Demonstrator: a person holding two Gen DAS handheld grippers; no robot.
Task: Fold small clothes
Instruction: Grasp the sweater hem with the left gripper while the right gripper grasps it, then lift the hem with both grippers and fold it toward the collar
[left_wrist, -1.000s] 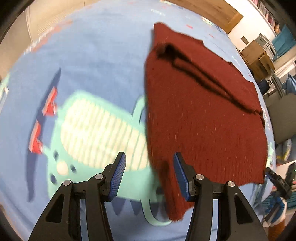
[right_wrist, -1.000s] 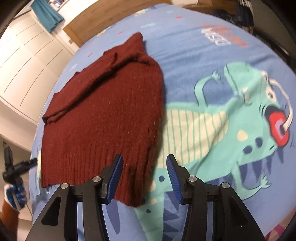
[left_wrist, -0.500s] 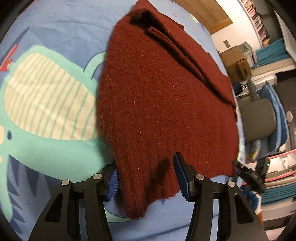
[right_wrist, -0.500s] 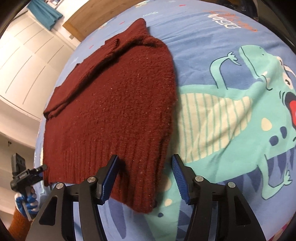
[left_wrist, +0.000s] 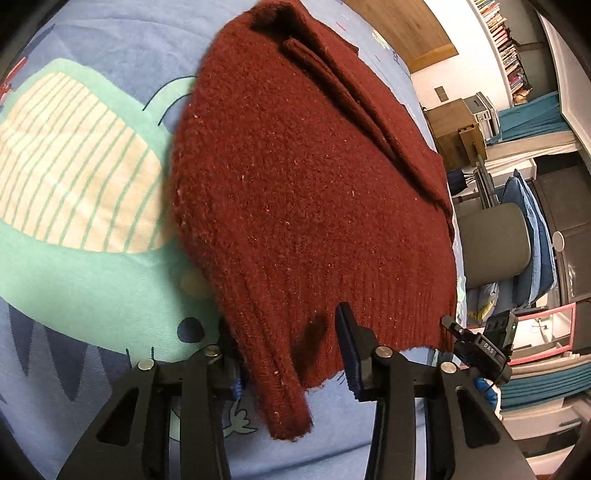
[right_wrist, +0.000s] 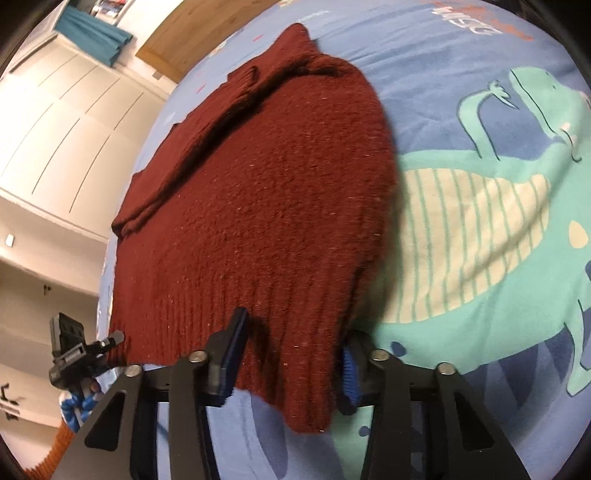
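Note:
A dark red knit sweater (left_wrist: 314, 184) lies flat on a blue dinosaur-print bedsheet (left_wrist: 74, 258), with its ribbed hem towards me. My left gripper (left_wrist: 286, 321) straddles one hem corner: one finger is hidden under the sweater's edge and the other blue pad (left_wrist: 347, 332) rests on top. Its jaws are closing with the hem between them, not pinched. In the right wrist view the same sweater (right_wrist: 266, 206) fills the middle. My right gripper (right_wrist: 293, 328) straddles the other hem corner and its jaws are closing too, with knit between the pads (right_wrist: 236, 339).
The sheet's green dinosaur (right_wrist: 480, 229) spreads beside the sweater. A wooden headboard (left_wrist: 406, 29) stands at the far end of the bed. A grey chair (left_wrist: 491, 240), shelves and boxes crowd one side of the bed. White cupboard doors (right_wrist: 66, 122) line the other.
Both grippers have dropped and tilted down onto the sweater's hem. Their jaws have narrowed around the two hem corners, which now lie between the pads.

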